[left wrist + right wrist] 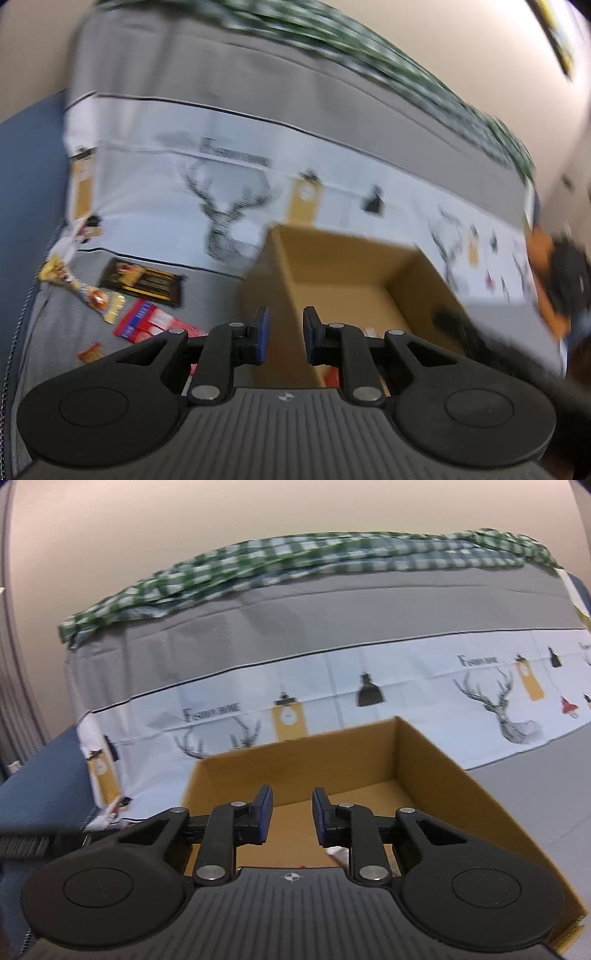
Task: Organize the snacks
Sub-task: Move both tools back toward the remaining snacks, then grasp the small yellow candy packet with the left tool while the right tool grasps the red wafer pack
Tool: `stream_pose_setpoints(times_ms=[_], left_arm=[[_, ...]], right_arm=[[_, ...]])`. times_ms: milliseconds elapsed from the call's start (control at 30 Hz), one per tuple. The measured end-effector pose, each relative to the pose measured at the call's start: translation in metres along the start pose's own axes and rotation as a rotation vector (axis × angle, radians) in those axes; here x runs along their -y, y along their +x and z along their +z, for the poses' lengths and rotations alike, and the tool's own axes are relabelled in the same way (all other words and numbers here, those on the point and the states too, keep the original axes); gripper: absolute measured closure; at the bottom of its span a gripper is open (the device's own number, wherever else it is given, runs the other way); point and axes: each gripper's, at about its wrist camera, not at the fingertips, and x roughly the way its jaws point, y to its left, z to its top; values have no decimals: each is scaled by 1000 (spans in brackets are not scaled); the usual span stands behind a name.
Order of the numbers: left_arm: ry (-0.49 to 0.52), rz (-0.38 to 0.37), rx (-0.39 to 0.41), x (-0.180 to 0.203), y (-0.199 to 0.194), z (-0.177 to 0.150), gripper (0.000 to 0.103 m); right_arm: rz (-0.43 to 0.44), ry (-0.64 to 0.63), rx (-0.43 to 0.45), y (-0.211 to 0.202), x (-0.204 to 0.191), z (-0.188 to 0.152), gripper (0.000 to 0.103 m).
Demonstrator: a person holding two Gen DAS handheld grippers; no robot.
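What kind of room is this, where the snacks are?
Probably a living room at home: a grey sofa with a deer-print cover, a green checked cloth along its back, and snack packets beside a cardboard box.

We saw a tan box [436,775] with plain brown walls. The cloth [332,686] behind it was white, printed with black stags, black lamps and mustard tags, under a grey band edged in black. A green-and-white check cloth [295,557] lay along the top. The seat [66,325] was grey, its side blue. On it lay a black-and-gold packet [142,282], a red-and-white packet [147,325] and a yellow wrapper [74,286]. Our jaws carried blue pads [263,332] on black arms.
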Motion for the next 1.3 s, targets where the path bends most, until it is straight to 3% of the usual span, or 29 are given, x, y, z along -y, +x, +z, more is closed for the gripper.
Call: stream_pose_setpoints(times_ms=[67, 100, 167, 200, 267, 333, 400, 533, 767, 867, 900, 967, 1100, 1300], left_arm=[[-21, 12, 62, -21, -2, -4, 80], [-1, 53, 63, -30, 0, -10, 80], [-4, 229, -56, -47, 17, -10, 80], [-54, 272, -86, -62, 23, -7, 80], [-213, 261, -112, -94, 28, -2, 78], [-337, 268, -158, -118, 35, -4, 64], [-385, 301, -220, -132, 43, -8, 57], [-451, 330, -262, -149, 55, -17, 57], [-412, 360, -289, -147, 75, -22, 58], [-346, 385, -317, -138, 85, -26, 58], [-328, 393, -314, -136, 86, -27, 62], [-281, 420, -318, -133, 88, -27, 81], [-322, 424, -324, -143, 80, -26, 83], [-378, 466, -320, -156, 63, -25, 84]], right_arm=[[21, -13, -4, 0, -8, -1, 78], [38, -18, -17, 2, -11, -1, 78], [70, -19, -48, 6, -16, -3, 78], [82, -26, -69, 8, -19, -5, 78], [96, -43, -94, 11, -26, -10, 78], [125, -72, -112, 13, -34, -13, 78], [149, -97, -125, 13, -41, -14, 77], [178, -124, -156, 15, -52, -19, 72], [220, -172, -192, 17, -70, -28, 67], [228, -184, -192, 16, -79, -31, 54], [231, -187, -190, 16, -81, -31, 51], [239, -192, -185, 15, -86, -32, 47], [240, -200, -183, 15, -94, -35, 41], [238, -285, -181, 18, -110, -36, 40]])
